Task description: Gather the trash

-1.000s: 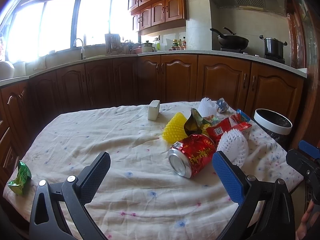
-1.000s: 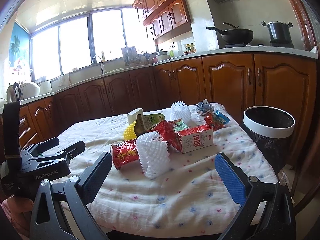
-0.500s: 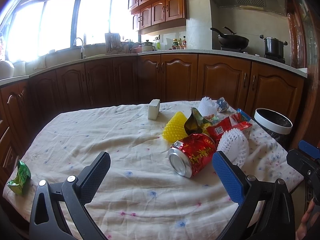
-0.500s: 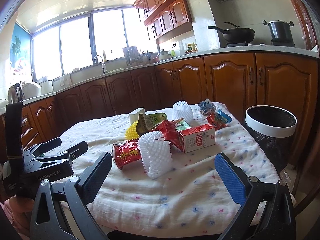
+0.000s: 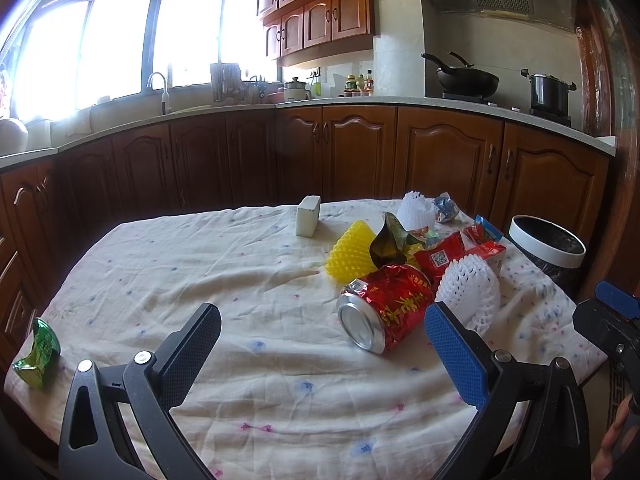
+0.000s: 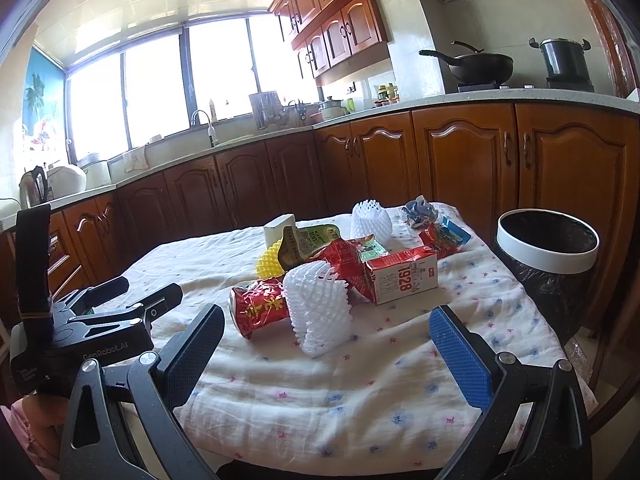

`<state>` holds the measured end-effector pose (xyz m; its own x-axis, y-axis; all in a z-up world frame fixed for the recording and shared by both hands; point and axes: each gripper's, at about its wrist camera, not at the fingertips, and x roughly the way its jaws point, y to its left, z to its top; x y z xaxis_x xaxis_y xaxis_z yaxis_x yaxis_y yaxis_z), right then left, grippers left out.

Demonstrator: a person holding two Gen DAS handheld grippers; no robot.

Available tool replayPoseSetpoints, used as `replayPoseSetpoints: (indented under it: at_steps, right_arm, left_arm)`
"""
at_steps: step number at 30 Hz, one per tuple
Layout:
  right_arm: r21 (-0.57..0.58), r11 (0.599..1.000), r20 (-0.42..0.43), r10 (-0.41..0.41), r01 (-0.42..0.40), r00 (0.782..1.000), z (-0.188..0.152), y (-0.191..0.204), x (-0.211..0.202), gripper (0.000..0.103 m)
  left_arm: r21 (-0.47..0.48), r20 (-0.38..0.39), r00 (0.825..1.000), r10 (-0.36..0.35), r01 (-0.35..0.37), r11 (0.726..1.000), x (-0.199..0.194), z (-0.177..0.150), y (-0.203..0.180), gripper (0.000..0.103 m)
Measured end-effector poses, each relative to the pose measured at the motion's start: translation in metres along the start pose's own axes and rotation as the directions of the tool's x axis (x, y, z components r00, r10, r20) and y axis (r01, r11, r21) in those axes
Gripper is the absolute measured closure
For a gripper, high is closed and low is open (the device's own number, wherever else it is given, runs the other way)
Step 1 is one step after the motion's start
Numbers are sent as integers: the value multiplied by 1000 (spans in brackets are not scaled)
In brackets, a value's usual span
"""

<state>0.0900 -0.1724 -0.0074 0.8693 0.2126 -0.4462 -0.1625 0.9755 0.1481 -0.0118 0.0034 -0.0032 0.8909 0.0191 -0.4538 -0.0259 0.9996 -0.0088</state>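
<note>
Trash lies piled on the table's right part: a crushed red can (image 5: pixel 384 306) (image 6: pixel 260 304), a white foam net (image 5: pixel 470 292) (image 6: pixel 318 306), a yellow foam net (image 5: pixel 352 254), a red-and-white carton (image 6: pixel 402 278), red wrappers (image 5: pixel 444 254) and a second white net (image 6: pixel 371 220). A green wrapper (image 5: pixel 36 354) lies alone at the table's left edge. My left gripper (image 5: pixel 320 344) is open and empty, just before the can. My right gripper (image 6: pixel 324 348) is open and empty, just before the white net. A black bin with a white rim (image 6: pixel 548 248) (image 5: pixel 548 246) stands right of the table.
The table carries a white flowered cloth (image 5: pixel 200 264). A small white box (image 5: pixel 308 216) stands at the far middle. Brown kitchen cabinets (image 5: pixel 360 152) run behind. The left gripper's body (image 6: pixel 92 320) shows at the left of the right wrist view.
Both grippers have edged slightly forward toward the pile. Nothing on the table has moved.
</note>
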Motion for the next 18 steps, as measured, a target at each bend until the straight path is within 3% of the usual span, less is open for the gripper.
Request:
replayPoseSetpoints:
  at_steps: [9, 18]
  right_arm:
    - [6, 1000, -9, 25, -25, 1000, 1, -2, 3, 0]
    - [32, 998, -28, 63, -62, 998, 4, -7, 14, 2]
  left_arm:
    - [-12, -20, 1000, -3, 3, 1000, 5, -2, 1, 1]
    - [-45, -86, 996, -37, 33, 998, 25, 4, 7, 5]
